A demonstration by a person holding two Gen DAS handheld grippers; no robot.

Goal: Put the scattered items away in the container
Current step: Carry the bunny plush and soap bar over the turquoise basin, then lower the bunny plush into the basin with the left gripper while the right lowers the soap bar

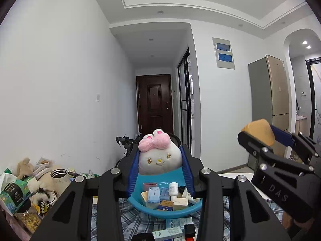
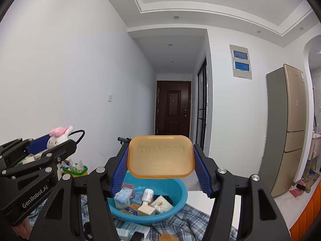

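My left gripper (image 1: 160,160) is shut on a white plush toy with a pink bow (image 1: 160,156), held above the blue basin (image 1: 164,210). The basin holds several small boxes and a white bottle (image 1: 173,188). My right gripper (image 2: 160,158) is shut on an orange soap bar (image 2: 161,158), held above the same basin (image 2: 176,206). In the left wrist view the right gripper (image 1: 260,134) with the soap (image 1: 258,130) is at the right. In the right wrist view the left gripper (image 2: 58,142) with the plush (image 2: 58,137) is at the left.
The basin sits on a plaid cloth (image 1: 140,219). More small boxes (image 1: 174,231) lie on the cloth in front of the basin. A clutter of plush toys, a metal flask (image 1: 59,178) and packets is at the left. A green basket (image 2: 75,169) stands behind.
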